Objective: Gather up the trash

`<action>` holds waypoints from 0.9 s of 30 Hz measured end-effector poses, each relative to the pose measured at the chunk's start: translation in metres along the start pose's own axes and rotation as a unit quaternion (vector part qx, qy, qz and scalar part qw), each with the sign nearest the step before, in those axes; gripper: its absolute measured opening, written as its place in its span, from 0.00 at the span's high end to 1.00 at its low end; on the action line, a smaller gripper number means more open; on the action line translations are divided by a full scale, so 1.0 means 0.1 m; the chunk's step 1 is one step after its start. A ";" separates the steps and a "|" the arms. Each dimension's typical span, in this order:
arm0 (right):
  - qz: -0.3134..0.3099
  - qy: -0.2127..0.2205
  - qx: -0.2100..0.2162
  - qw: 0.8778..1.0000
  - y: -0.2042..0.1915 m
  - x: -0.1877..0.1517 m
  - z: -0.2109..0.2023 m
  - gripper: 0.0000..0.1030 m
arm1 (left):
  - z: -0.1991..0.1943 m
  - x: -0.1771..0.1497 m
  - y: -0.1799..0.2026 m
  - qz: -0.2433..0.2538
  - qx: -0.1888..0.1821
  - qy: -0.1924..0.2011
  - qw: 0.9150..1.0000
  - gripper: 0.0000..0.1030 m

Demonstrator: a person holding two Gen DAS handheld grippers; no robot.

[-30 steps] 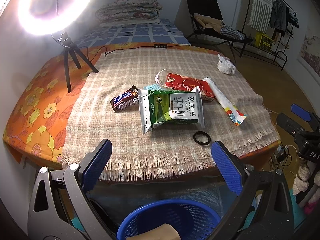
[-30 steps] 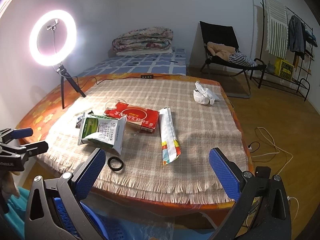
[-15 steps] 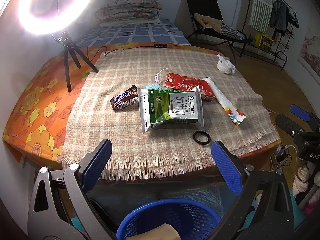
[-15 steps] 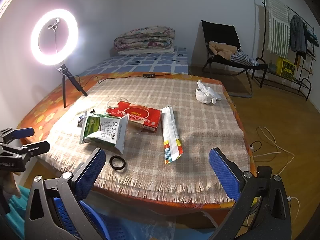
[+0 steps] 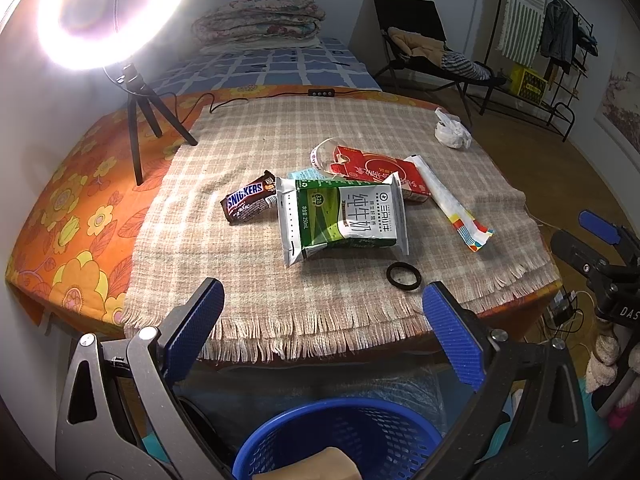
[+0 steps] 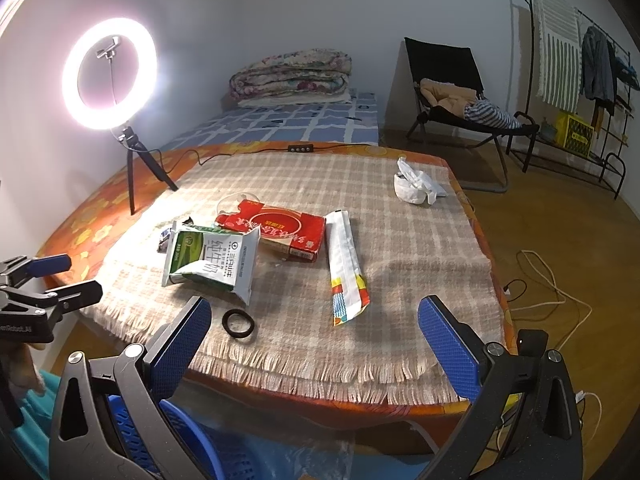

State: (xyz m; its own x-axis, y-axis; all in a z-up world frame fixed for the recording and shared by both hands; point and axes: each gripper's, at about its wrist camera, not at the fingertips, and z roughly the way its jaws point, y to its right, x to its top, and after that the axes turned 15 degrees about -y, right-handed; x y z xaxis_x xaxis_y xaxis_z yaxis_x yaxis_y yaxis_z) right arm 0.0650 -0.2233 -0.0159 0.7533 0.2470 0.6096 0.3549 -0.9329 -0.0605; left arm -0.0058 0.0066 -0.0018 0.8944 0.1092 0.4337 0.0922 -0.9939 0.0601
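Observation:
Trash lies on the checked cloth (image 5: 248,136): a Snickers wrapper (image 5: 248,200), a green-and-white milk carton (image 5: 344,216), a red box (image 5: 376,168), a long white wrapper (image 5: 448,200), a black ring (image 5: 404,275) and a crumpled white bag (image 5: 452,132). My left gripper (image 5: 324,328) hovers open and empty off the table's near edge, above a blue basket (image 5: 340,403). My right gripper (image 6: 314,354) is also open and empty, before the ring (image 6: 239,323), carton (image 6: 212,264) and long wrapper (image 6: 346,268). The basket (image 6: 200,444) shows at the lower left of the right wrist view.
A lit ring light on a tripod (image 5: 136,92) stands at the table's left, its cable running along the back edge. Behind are a bed with folded quilts (image 6: 292,76), a black chair (image 6: 452,92) and a clothes rack (image 6: 580,80). Cables (image 6: 552,292) lie on the floor at right.
The right gripper has drifted slightly, so the table sits a little higher in its view. The left gripper and all the trash have stayed put.

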 end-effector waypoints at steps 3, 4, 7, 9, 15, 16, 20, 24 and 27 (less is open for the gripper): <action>-0.001 -0.001 0.000 1.000 -0.01 0.00 0.01 0.01 | 0.00 0.00 0.00 0.000 0.001 0.000 1.000 0.02; 0.000 -0.001 0.000 1.000 0.00 0.00 0.01 0.01 | 0.00 0.00 0.00 0.000 0.000 0.000 1.000 0.02; 0.000 -0.002 0.002 1.000 -0.01 0.00 0.01 0.01 | 0.00 0.00 0.00 0.000 0.000 0.000 1.000 0.02; 0.000 -0.003 0.002 1.000 -0.01 -0.01 0.01 0.01 | 0.00 0.00 0.00 0.000 0.000 0.000 1.000 0.02; 0.003 -0.009 0.005 1.000 0.01 -0.01 0.04 0.01 | 0.04 0.00 0.03 0.002 0.000 -0.004 1.000 0.02; 0.003 -0.010 0.004 1.000 0.02 0.00 0.04 0.01 | 0.05 0.00 0.04 0.003 0.000 -0.005 1.000 0.02; 0.011 -0.012 -0.004 1.000 0.12 0.02 0.08 0.01 | 0.07 0.03 0.04 0.007 0.003 -0.006 1.000 0.02; 0.012 -0.003 -0.017 1.000 0.25 0.03 0.12 0.01 | 0.08 0.12 -0.02 0.012 0.011 -0.006 1.000 0.02; 0.002 -0.005 -0.015 1.000 0.34 0.05 0.14 0.01 | 0.07 0.18 -0.13 0.009 0.020 -0.005 1.000 0.02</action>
State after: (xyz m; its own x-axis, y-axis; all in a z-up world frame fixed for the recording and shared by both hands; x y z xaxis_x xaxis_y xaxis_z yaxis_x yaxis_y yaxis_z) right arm 0.0889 -0.2496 -0.0258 0.7595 0.2459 0.6022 0.3359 -0.9411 -0.0395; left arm 0.0127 0.0212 -0.0011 0.9002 0.0915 0.4258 0.0938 -0.9955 0.0156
